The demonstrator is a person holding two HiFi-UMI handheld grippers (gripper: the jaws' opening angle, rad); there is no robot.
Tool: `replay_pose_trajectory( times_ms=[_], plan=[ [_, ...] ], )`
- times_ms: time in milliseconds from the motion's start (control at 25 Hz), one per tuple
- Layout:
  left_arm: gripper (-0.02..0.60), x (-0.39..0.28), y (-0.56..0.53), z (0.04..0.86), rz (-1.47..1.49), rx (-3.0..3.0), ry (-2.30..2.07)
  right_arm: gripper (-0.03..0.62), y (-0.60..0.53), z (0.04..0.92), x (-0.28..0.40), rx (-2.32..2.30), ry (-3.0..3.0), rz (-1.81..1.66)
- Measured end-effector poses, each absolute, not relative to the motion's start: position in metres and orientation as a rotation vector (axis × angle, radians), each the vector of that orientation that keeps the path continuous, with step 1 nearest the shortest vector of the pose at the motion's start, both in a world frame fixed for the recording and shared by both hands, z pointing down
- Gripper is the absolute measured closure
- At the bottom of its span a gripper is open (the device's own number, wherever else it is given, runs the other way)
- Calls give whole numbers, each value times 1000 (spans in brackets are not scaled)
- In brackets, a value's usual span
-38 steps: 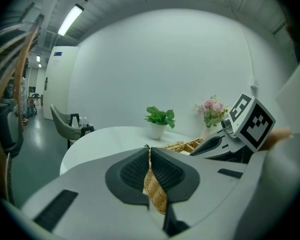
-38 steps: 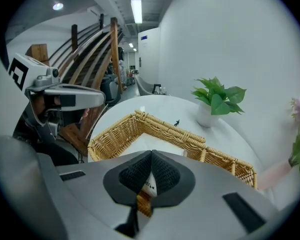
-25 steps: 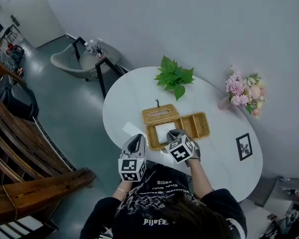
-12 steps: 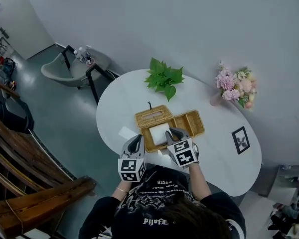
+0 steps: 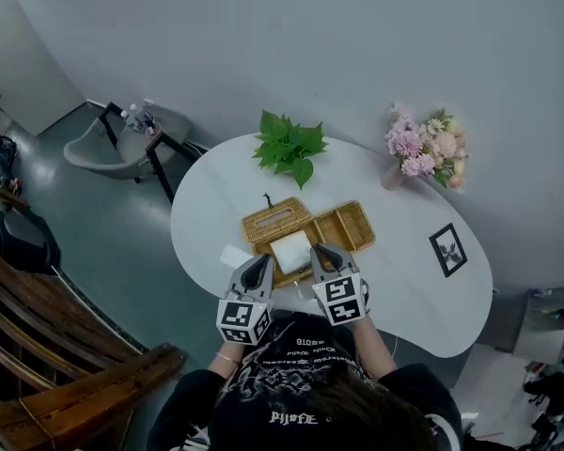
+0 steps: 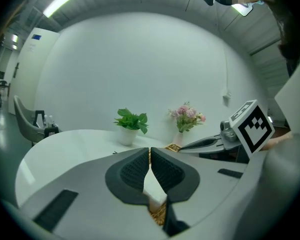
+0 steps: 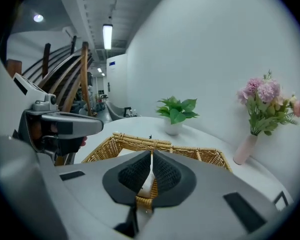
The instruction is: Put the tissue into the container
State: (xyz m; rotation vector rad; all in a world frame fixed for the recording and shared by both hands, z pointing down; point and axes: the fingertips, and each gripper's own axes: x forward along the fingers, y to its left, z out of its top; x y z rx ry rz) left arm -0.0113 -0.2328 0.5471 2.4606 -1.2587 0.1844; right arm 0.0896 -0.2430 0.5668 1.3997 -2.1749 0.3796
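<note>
Jaws together (left gripper, right gripper).

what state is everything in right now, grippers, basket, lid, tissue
left gripper: shut, nothing between its jaws
right gripper: shut, nothing between its jaws
wicker container: open, lid off
lid: lying flat on the table beside the container
tissue: inside the container, in the compartment next to the lid
flower vase: upright
</note>
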Motion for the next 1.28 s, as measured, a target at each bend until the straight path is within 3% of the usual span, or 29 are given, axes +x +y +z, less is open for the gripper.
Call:
replay_pose_trajectory(
  times_ms=[1280],
  plan=[
    [551,-11,-223,551,204,2457,-1280,571,-234,551,94,1463,-2241,322]
  ],
)
